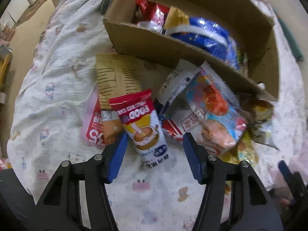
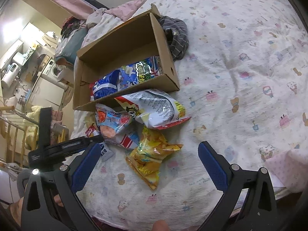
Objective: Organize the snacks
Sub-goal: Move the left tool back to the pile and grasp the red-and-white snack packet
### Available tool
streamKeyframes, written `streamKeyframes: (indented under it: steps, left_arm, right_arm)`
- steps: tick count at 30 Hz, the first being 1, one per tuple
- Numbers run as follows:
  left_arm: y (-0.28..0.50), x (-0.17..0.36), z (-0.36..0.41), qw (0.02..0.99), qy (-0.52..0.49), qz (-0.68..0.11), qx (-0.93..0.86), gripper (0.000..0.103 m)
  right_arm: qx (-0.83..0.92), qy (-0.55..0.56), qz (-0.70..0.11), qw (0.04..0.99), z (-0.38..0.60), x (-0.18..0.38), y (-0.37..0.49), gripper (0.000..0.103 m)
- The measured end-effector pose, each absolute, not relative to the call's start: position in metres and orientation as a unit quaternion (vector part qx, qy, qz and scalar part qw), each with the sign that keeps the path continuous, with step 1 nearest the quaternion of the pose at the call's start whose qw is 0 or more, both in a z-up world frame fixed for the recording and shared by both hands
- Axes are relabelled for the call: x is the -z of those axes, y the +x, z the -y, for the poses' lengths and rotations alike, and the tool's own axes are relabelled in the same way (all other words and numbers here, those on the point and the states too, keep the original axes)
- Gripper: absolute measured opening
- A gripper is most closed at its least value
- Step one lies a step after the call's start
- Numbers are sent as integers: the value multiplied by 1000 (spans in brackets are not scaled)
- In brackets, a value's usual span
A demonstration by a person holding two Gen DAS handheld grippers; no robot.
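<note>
Several snack packets lie heaped on the bed's patterned white quilt (image 2: 240, 61) just in front of the open brown cardboard box (image 1: 211, 5), which already holds blue and red bags. We point our left gripper (image 1: 155, 144) steeply down over a red-topped white rice-cake sachet (image 1: 143, 127); its blue-padded fingers (image 1: 118, 154) straddle the sachet, partly closed, and we cannot tell if they press it. Our right gripper (image 2: 149, 161) hangs tilted above a crinkled yellow chip bag (image 2: 152, 157), fingers spread wide, holding nothing.
</note>
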State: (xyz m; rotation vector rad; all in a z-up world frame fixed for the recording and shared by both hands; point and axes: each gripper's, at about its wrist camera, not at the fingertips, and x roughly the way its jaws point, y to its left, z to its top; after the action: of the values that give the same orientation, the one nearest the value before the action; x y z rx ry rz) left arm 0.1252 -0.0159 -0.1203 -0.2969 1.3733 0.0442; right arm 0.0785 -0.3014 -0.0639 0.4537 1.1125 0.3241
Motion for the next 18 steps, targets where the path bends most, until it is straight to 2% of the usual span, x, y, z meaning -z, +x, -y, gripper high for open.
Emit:
streamKeyframes:
  steps: [5, 7, 12, 18]
  left_arm:
    - [129, 134, 20, 753, -108, -648, -45, 54]
    - [127, 137, 20, 750, -101, -652, -47, 36]
    - [122, 135, 20, 750, -114, -651, -28, 30]
    - [98, 105, 5, 769, -117, -629, 4, 26]
  right_arm:
    - [-148, 219, -525, 809, 308, 67, 77, 103]
    - [-149, 220, -526, 808, 308, 68, 78, 103]
    - [-153, 222, -524, 808, 306, 67, 80, 103]
    - [-149, 252, -545, 786, 311, 81, 83, 103]
